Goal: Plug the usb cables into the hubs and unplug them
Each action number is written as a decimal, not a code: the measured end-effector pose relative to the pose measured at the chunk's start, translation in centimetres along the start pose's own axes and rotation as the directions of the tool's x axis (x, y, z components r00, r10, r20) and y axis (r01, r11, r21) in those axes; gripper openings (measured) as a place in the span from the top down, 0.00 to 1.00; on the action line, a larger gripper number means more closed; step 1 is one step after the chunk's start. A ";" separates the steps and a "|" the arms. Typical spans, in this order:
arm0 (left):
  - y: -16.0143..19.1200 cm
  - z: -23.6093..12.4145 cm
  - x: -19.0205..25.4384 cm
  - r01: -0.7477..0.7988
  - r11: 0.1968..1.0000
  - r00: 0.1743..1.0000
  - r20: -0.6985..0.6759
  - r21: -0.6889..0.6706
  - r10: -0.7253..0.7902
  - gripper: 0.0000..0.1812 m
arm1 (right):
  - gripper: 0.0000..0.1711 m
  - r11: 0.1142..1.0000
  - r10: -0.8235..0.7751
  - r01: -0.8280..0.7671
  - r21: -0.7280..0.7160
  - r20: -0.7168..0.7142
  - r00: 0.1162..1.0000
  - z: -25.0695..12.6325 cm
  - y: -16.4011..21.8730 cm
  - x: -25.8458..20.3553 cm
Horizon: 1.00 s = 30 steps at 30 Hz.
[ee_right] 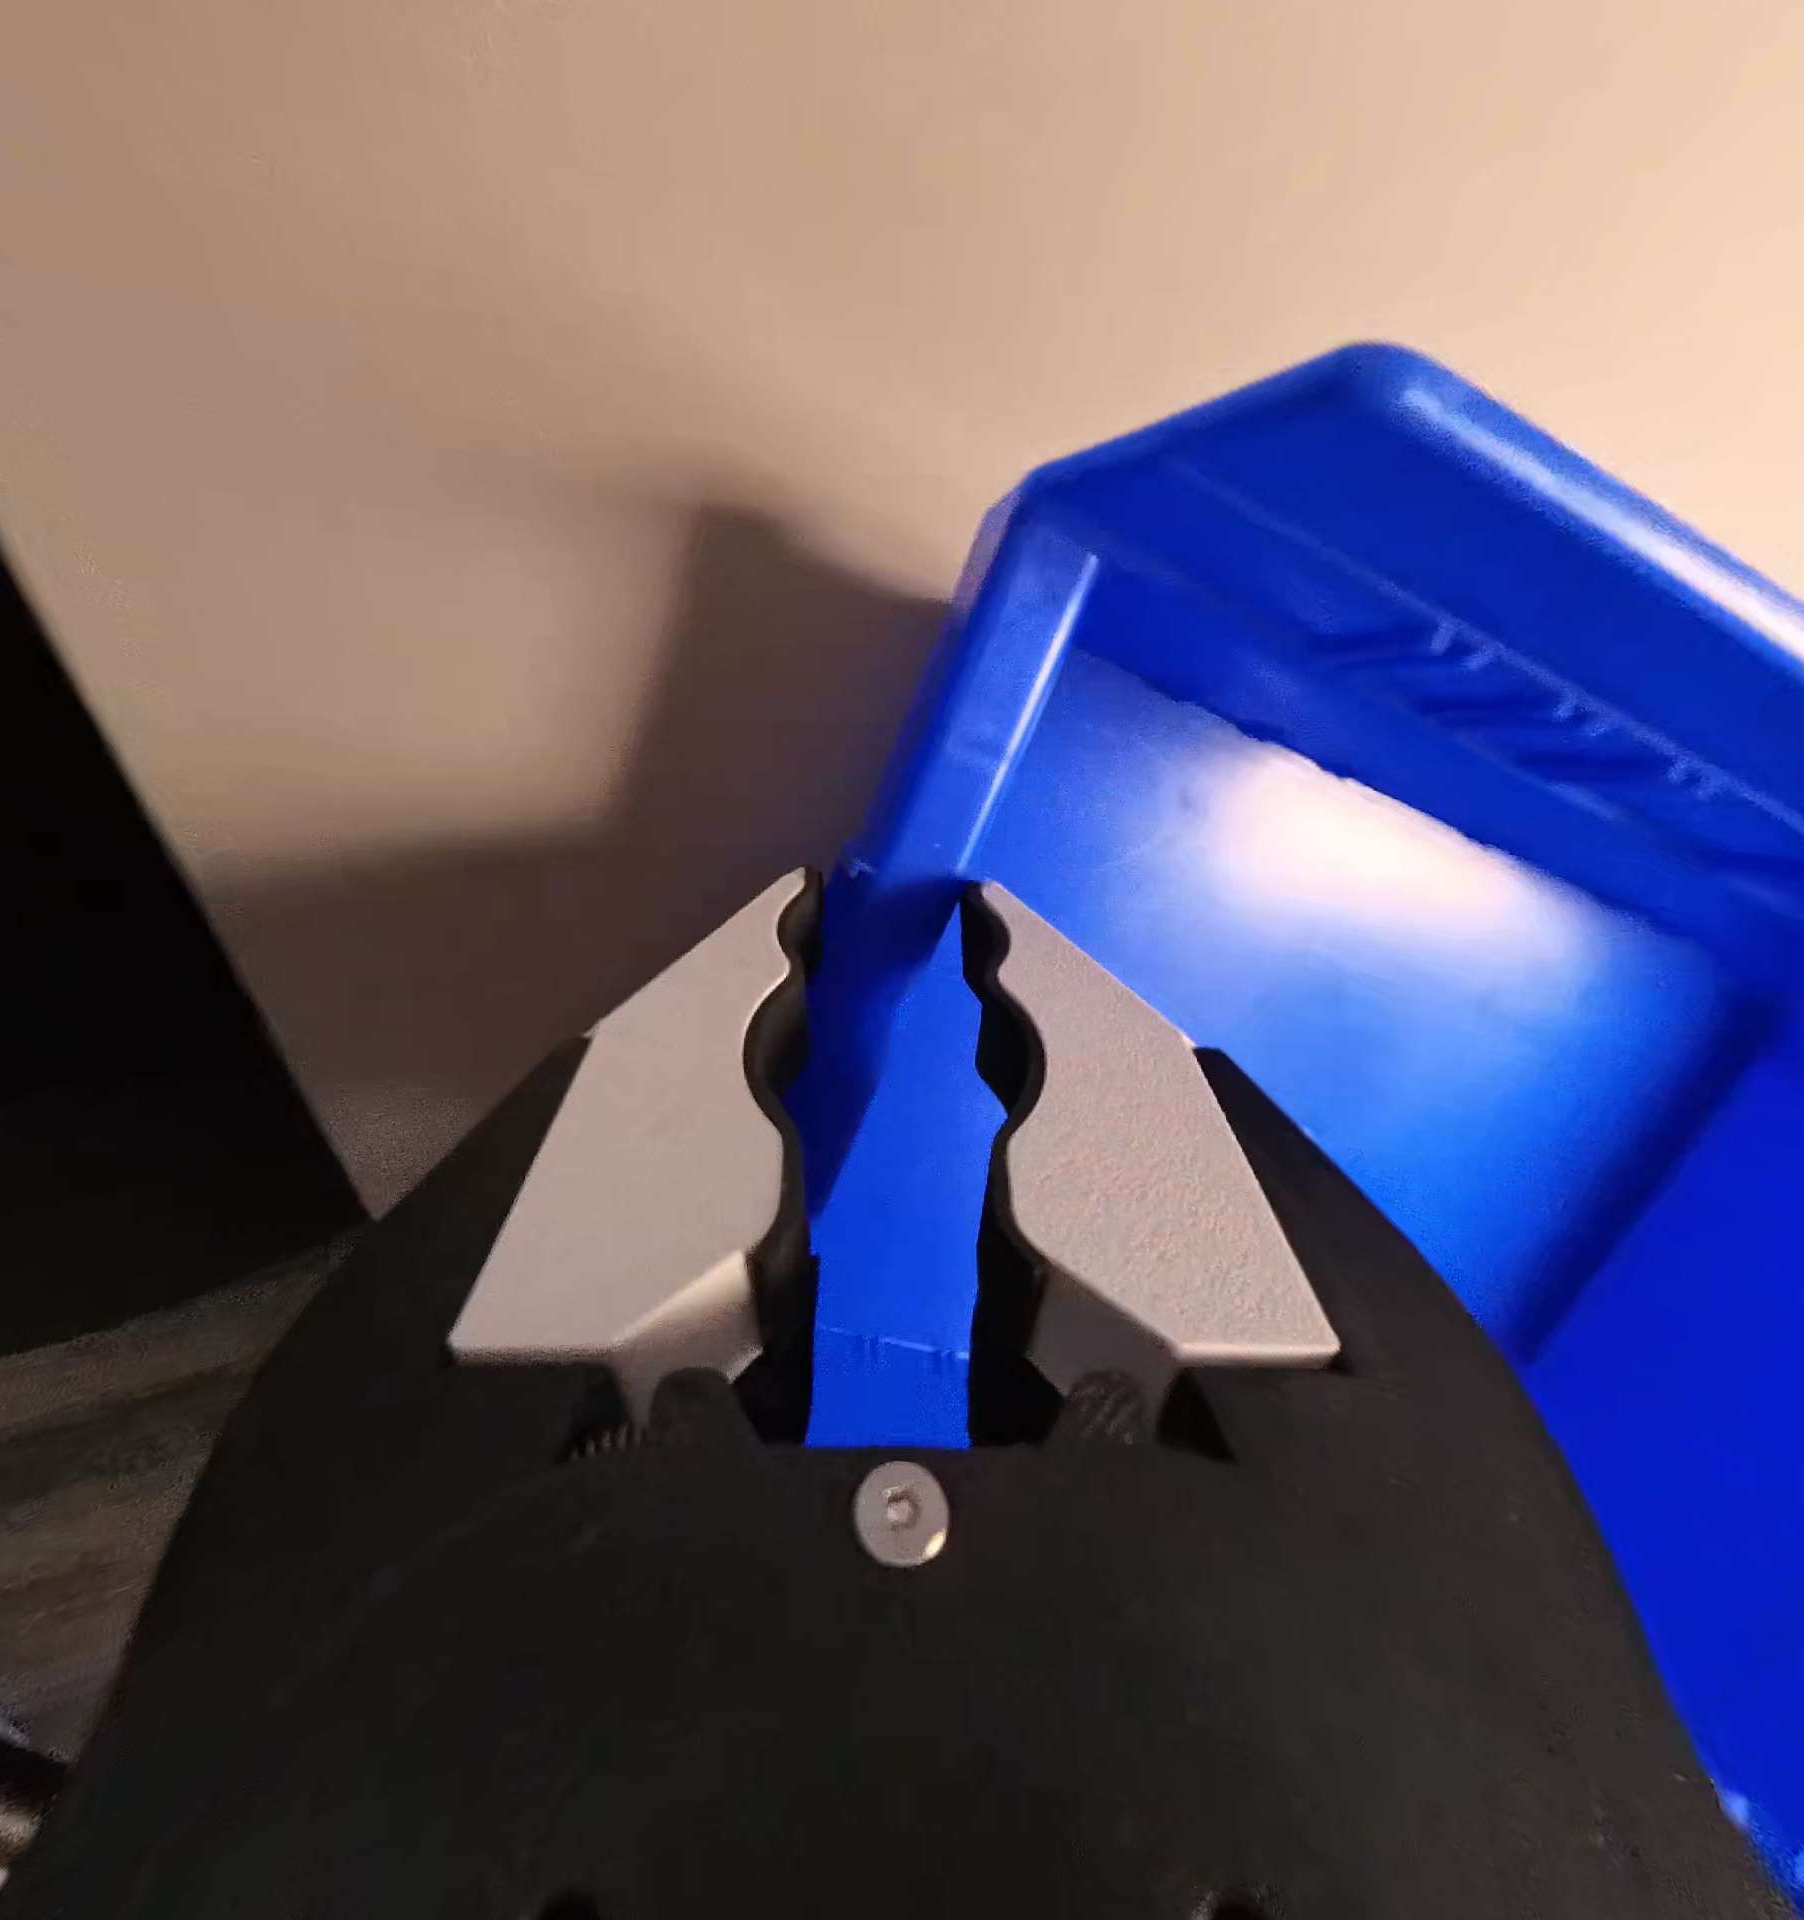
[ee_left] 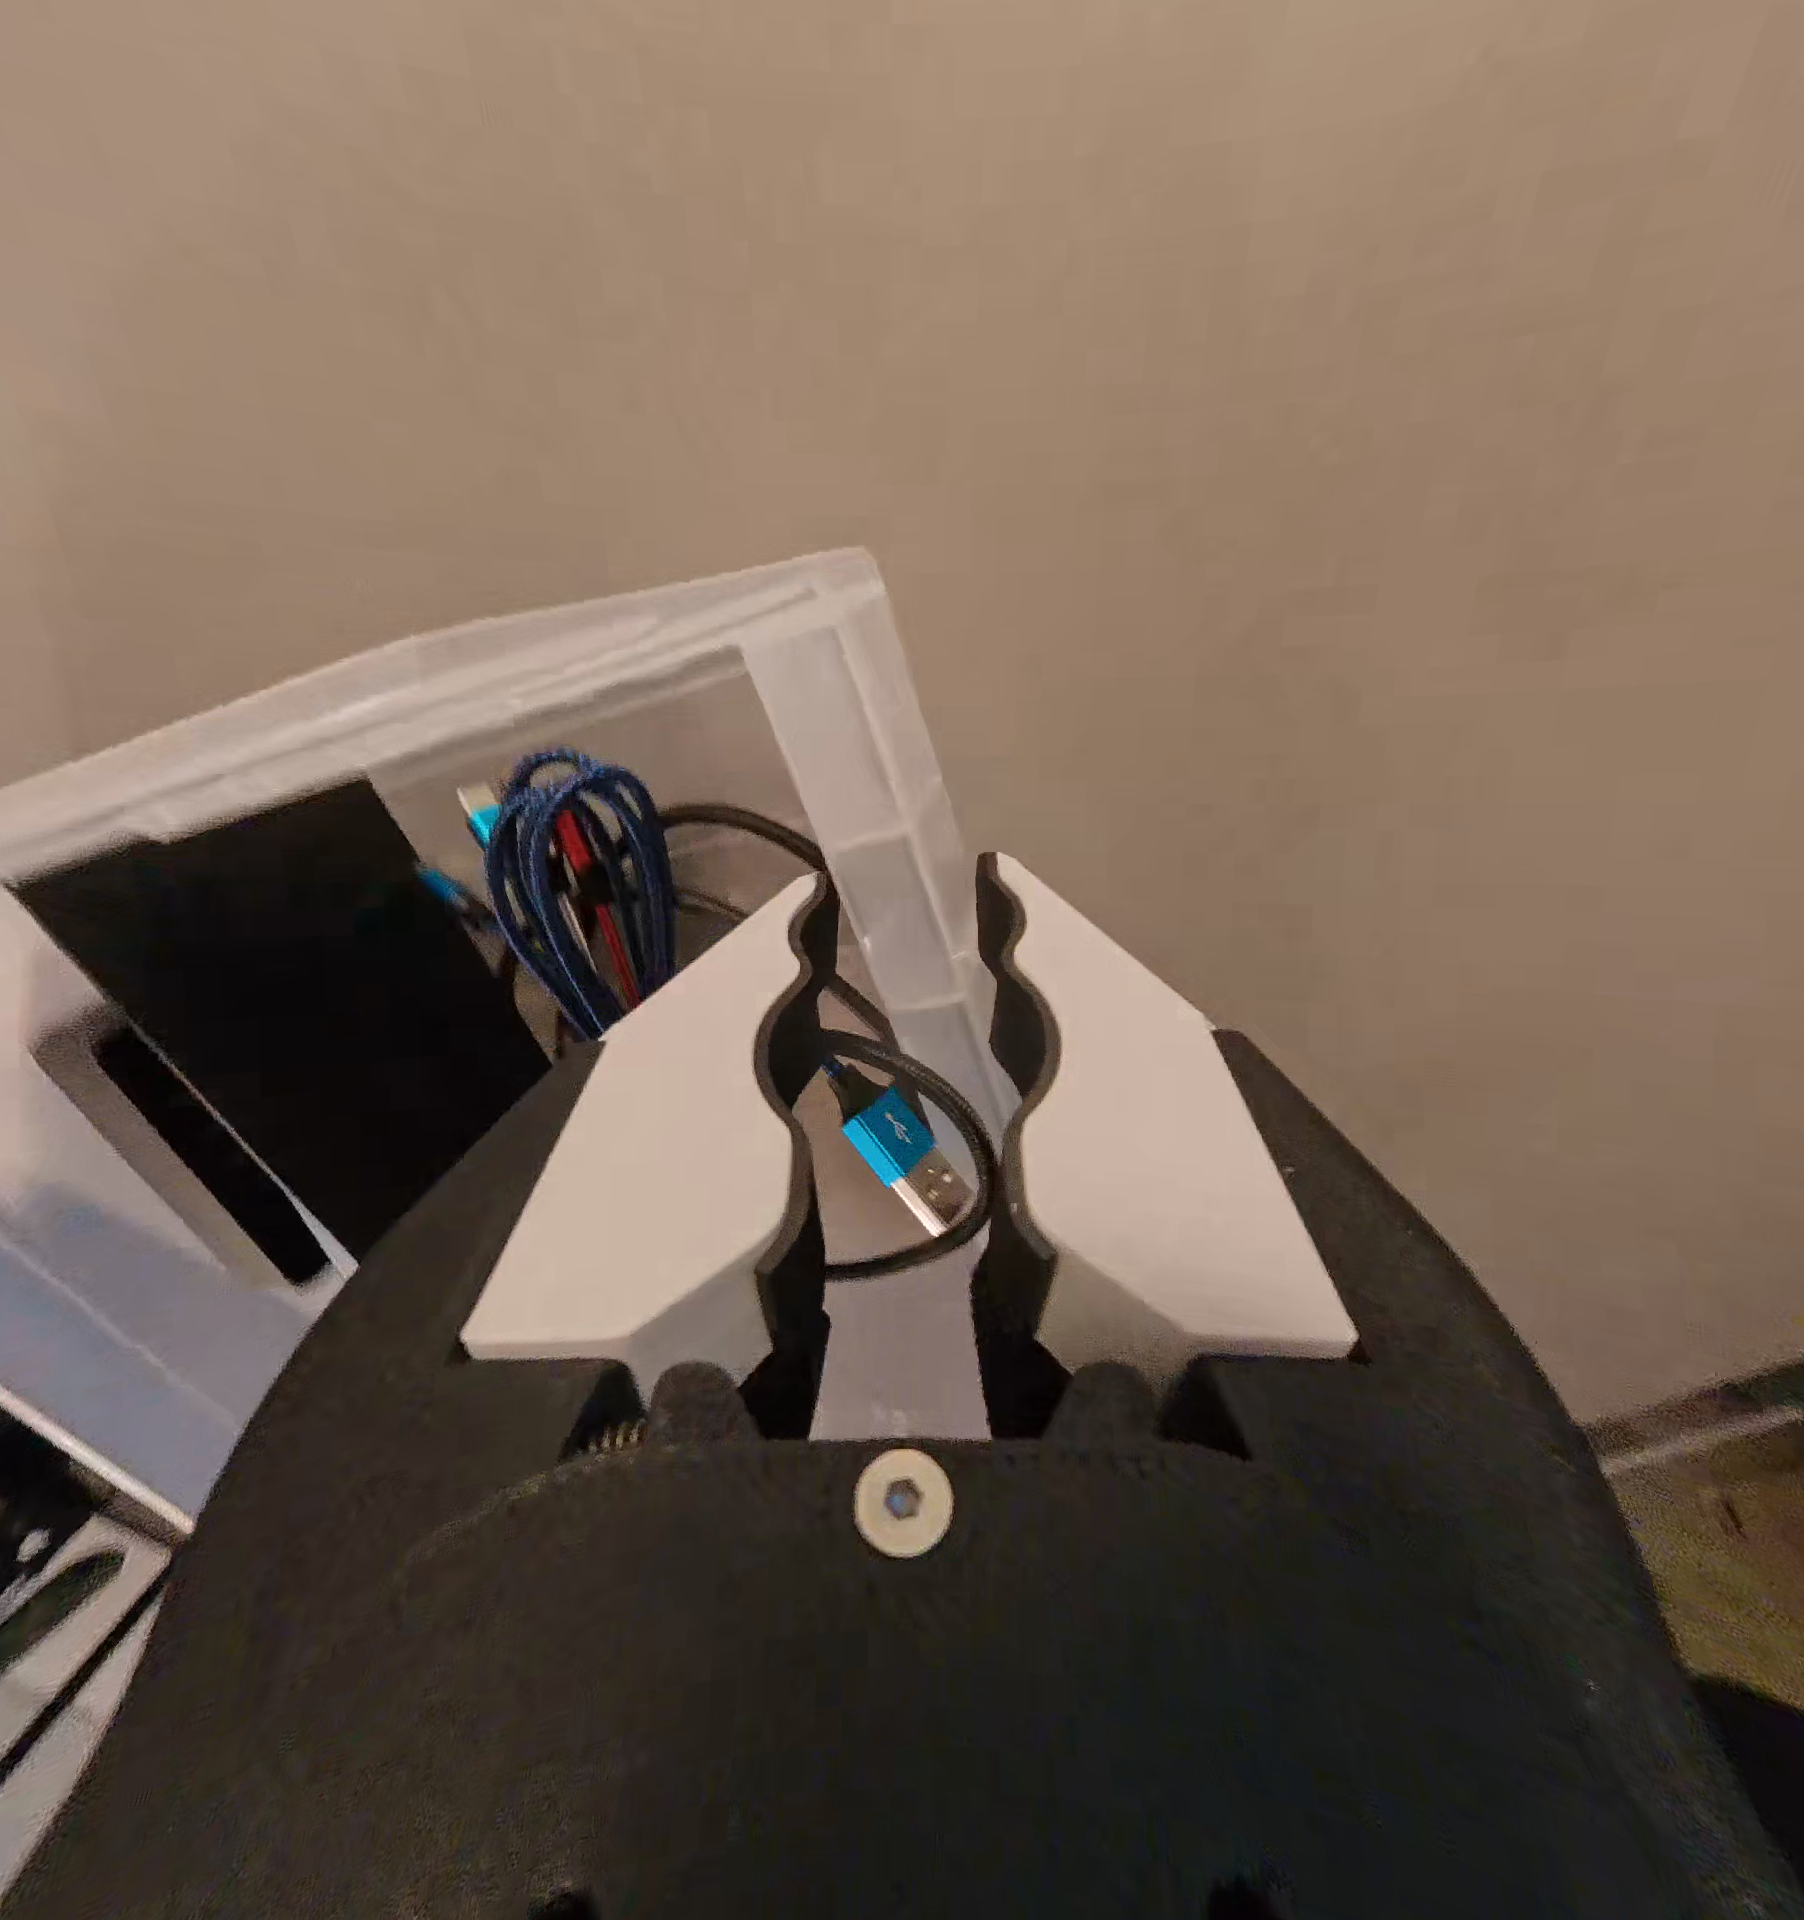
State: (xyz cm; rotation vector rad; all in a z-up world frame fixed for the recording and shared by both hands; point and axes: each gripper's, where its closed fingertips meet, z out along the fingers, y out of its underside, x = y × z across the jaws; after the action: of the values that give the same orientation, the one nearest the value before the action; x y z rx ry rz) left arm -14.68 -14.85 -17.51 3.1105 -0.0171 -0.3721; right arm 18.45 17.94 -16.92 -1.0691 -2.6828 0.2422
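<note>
USB plug (ee_left: pixel 900 1162) lies between left hand-held gripper (ee_left: pixel 900 883) fingers, untouched.

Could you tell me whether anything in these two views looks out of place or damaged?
Nothing looks damaged or spilled. In the clear bin, a blue USB plug lies loose on its black cable, beside a bundled blue cable. The blue bin shows nothing inside. Left gripper and right gripper are open.

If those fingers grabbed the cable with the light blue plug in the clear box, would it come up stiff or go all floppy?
Probably floppy: the black cable already lies in a loose loop behind the light blue plug. The plug itself looks rigid with flat sides, so it likely offers a firmer hold. It seems light, and the cord would likely trail after it.
</note>
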 end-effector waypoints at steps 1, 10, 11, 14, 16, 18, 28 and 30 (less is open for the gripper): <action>1.7 -0.1 -0.1 0.017 1.000 1.000 0.016 -0.025 -0.017 0.81 | 0.83 0.999 0.037 -0.037 0.005 -0.044 0.998 -0.3 0.7 0.9; 0.5 -5.7 -3.9 0.502 0.561 0.759 -0.025 0.658 -0.651 0.66 | 0.62 0.636 0.648 -0.432 0.640 -0.138 0.749 -3.1 -4.4 6.1; 0.6 -5.5 -4.7 0.509 0.521 0.713 0.004 0.685 -0.701 0.66 | 0.62 0.598 0.693 -0.438 0.671 -0.158 0.704 -3.2 -4.9 6.6; 0.1 -4.1 -5.1 0.500 0.485 0.665 0.041 0.718 -0.746 0.69 | 0.69 0.554 0.777 -0.419 0.720 -0.267 0.570 -3.1 -5.1 8.2; 0.8 -3.9 -5.3 0.451 0.511 0.648 0.125 0.732 -0.751 0.76 | 0.82 0.598 0.767 -0.371 0.711 -0.372 0.523 -3.2 -4.4 8.9; 1.7 -4.1 -4.9 0.426 0.519 0.651 0.147 0.741 -0.745 0.78 | 0.83 0.620 0.744 -0.339 0.707 -0.393 0.541 -3.4 -3.7 8.4; 11.7 -4.5 -4.1 0.436 0.473 0.548 0.190 0.766 -0.814 0.96 | 0.95 0.621 0.773 -0.390 0.680 -0.445 0.452 -6.2 7.3 7.3; 12.7 -4.5 -4.5 0.446 0.456 0.537 0.177 0.770 -0.825 0.97 | 0.96 0.623 0.773 -0.389 0.679 -0.458 0.440 -6.3 8.4 8.1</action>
State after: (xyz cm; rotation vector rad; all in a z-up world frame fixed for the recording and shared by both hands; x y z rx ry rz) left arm -18.10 -27.46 -11.98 3.2878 1.4677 -1.5778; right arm 20.01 29.98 -11.59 -1.5081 -1.3132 0.4659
